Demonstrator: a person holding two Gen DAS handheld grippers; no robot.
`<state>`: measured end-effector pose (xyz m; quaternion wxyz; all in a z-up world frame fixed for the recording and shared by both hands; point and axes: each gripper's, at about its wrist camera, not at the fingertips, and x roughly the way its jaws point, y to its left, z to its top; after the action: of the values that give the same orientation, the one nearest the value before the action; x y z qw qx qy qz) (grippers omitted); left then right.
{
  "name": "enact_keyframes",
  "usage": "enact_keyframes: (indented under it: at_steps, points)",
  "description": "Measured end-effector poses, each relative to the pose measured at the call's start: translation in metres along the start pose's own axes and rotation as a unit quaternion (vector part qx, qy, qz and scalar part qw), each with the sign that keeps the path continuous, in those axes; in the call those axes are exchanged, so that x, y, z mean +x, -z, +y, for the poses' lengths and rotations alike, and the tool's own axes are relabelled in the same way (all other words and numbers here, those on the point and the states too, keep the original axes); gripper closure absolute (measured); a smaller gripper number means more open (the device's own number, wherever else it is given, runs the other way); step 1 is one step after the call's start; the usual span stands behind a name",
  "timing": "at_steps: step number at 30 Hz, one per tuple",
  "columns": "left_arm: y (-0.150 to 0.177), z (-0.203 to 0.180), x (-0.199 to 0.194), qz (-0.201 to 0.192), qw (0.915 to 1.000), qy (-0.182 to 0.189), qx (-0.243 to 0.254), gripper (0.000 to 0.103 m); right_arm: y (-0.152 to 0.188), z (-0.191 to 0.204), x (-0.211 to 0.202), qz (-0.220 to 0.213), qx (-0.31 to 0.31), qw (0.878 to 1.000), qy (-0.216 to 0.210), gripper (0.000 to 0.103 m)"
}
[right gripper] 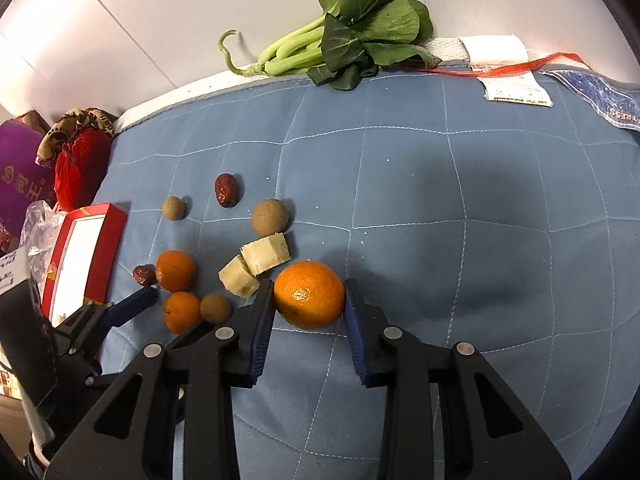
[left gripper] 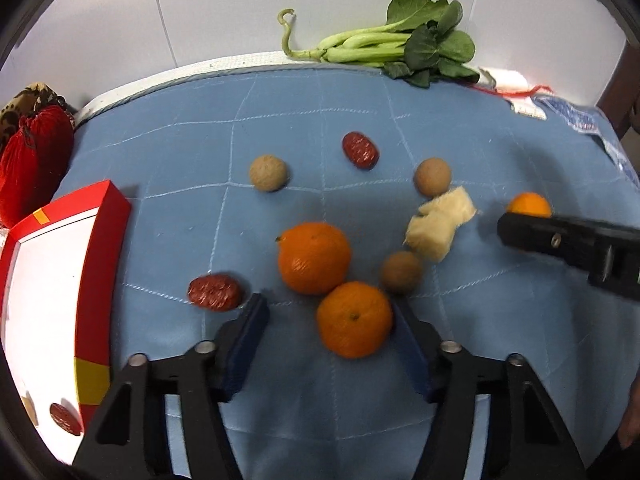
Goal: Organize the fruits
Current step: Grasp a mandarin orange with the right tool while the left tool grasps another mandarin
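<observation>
Fruits lie on a blue quilted mat [left gripper: 480, 320]. My left gripper [left gripper: 328, 312] is open; an orange [left gripper: 354, 319] sits between its fingers, nearer the right one. A second orange [left gripper: 314, 257] lies just beyond. My right gripper [right gripper: 308, 296] has its pads against both sides of a third orange [right gripper: 310, 299], which rests on the mat and shows in the left wrist view [left gripper: 528, 204]. Red dates [left gripper: 215, 292] [left gripper: 360, 150], brown longans [left gripper: 268, 173] [left gripper: 433, 176] [left gripper: 401, 271] and pale cut pieces [left gripper: 436, 228] are scattered around.
A red box with a white inside [left gripper: 60, 280] stands at the left edge and holds a date [left gripper: 64, 418]. Leafy greens [left gripper: 400, 46] lie at the mat's far edge. A red pouch [left gripper: 34, 156] sits at far left. Paper labels [right gripper: 508, 76] lie far right.
</observation>
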<state>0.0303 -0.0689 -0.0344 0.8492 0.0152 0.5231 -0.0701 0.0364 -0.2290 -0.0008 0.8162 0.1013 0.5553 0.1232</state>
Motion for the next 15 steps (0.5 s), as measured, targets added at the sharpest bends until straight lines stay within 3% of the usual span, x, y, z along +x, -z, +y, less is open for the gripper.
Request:
enact_keyframes:
  at_steps: [3,10,15]
  points:
    - [0.001,-0.003,0.001,0.003,1.0000,0.007,0.002,0.067,0.000,-0.001,-0.002,-0.001,0.002,1.000,-0.002,0.071]
    - [0.008,0.008,-0.010,0.001,0.9998,0.016,-0.010,0.068,-0.001,0.008,-0.011,-0.014,-0.004,1.000,-0.014,0.071]
    - [0.012,0.031,-0.052,-0.036,0.9987,0.011,-0.034,0.068,0.001,0.030,-0.015,-0.018,-0.016,0.999,-0.039,0.071]
